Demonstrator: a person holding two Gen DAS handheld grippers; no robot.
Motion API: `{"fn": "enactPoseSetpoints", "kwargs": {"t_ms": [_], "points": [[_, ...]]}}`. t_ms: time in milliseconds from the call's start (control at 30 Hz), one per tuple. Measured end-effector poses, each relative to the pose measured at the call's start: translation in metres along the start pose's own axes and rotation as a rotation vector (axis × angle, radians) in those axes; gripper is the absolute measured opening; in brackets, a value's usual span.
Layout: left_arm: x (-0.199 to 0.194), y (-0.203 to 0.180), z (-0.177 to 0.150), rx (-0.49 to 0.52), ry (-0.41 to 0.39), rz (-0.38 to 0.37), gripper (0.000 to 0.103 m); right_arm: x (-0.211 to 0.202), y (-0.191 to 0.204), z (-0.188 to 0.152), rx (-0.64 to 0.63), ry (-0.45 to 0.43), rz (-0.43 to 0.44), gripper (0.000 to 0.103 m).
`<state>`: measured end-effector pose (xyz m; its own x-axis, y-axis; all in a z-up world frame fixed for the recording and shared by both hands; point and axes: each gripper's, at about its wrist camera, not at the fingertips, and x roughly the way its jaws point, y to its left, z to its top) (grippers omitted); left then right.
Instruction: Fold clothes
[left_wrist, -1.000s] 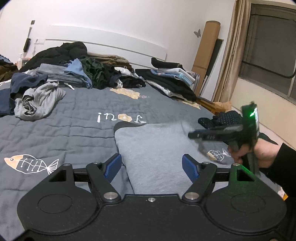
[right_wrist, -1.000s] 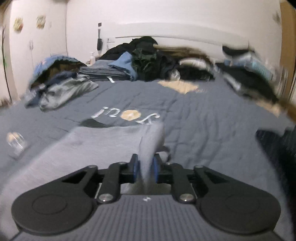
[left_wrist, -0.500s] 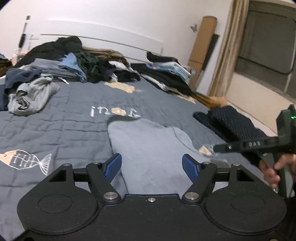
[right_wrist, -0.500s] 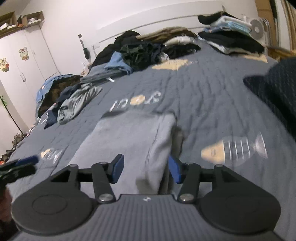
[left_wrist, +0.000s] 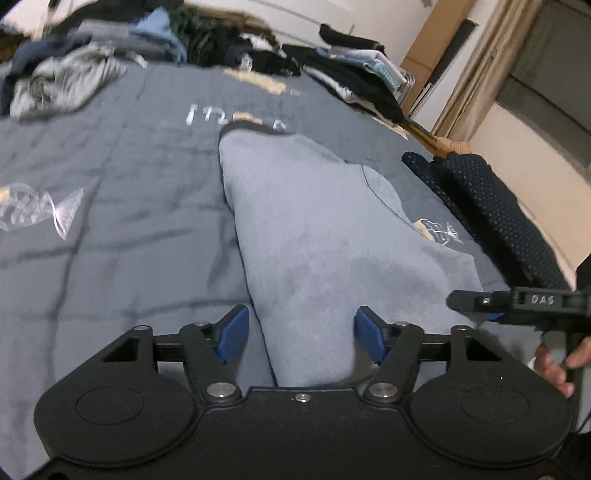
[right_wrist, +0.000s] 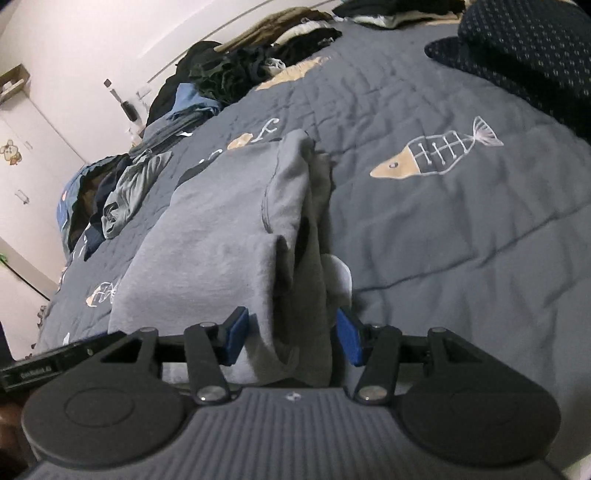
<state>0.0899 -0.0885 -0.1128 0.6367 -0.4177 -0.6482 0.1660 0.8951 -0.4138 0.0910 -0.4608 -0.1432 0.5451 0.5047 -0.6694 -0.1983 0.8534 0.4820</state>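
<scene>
A grey garment (left_wrist: 314, 229) lies flat and lengthwise on the grey quilt (left_wrist: 110, 221). Its right side is folded over into a raised ridge (right_wrist: 295, 206). My left gripper (left_wrist: 301, 338) hangs low over the garment's near left edge. Its jaws are closing with that edge between the blue pads, which do not press on it. My right gripper (right_wrist: 291, 338) stands open astride the near end of the folded ridge, cloth between its pads but not pinched. In the left wrist view it shows side-on at the right (left_wrist: 465, 301), held by a hand (left_wrist: 554, 365).
A dark dotted garment (left_wrist: 491, 206) lies along the bed's right side. Heaps of loose clothes (left_wrist: 110, 55) and a folded stack (left_wrist: 354, 74) fill the head of the bed. A crumpled grey piece (right_wrist: 129, 188) lies at the left. A curtain (left_wrist: 472, 74) hangs beyond the bed.
My right gripper let go of the grey fold, opened, rolled and shifted along the garment's right edge. My left gripper dipped toward the garment, and its pads drew slightly closer.
</scene>
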Motion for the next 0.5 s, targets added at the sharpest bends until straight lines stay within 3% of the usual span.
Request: {"fn": "enactPoseSetpoints", "kwargs": {"t_ms": [67,100,133,167,267,367,433,500], "points": [[0.001,0.004,-0.002,-0.039,0.021,-0.022,0.058,0.001,0.002,-0.003,-0.006,0.004,0.007,0.05],[0.003,0.006,-0.003,-0.053,0.032,-0.019,0.048,0.003,0.004,-0.004,-0.011,0.01,0.005,0.047],[0.005,0.008,-0.004,-0.067,0.042,-0.018,0.04,0.005,0.005,-0.005,-0.01,0.021,0.001,0.04],[0.006,0.012,-0.005,-0.1,0.045,-0.025,0.027,0.007,0.004,-0.006,-0.001,0.032,0.009,0.026],[-0.003,0.021,-0.003,-0.209,0.036,-0.072,0.015,0.001,0.003,-0.004,0.038,0.037,0.052,0.014],[-0.018,0.017,0.001,-0.187,0.026,-0.082,0.013,-0.014,0.0,0.002,0.063,0.02,0.094,0.009],[-0.013,0.016,-0.001,-0.169,0.088,-0.053,0.013,-0.015,-0.001,0.003,0.042,0.027,0.05,0.005],[-0.009,0.013,-0.002,-0.133,0.118,-0.025,0.022,-0.007,-0.004,0.001,0.018,0.053,-0.001,0.005]]}}
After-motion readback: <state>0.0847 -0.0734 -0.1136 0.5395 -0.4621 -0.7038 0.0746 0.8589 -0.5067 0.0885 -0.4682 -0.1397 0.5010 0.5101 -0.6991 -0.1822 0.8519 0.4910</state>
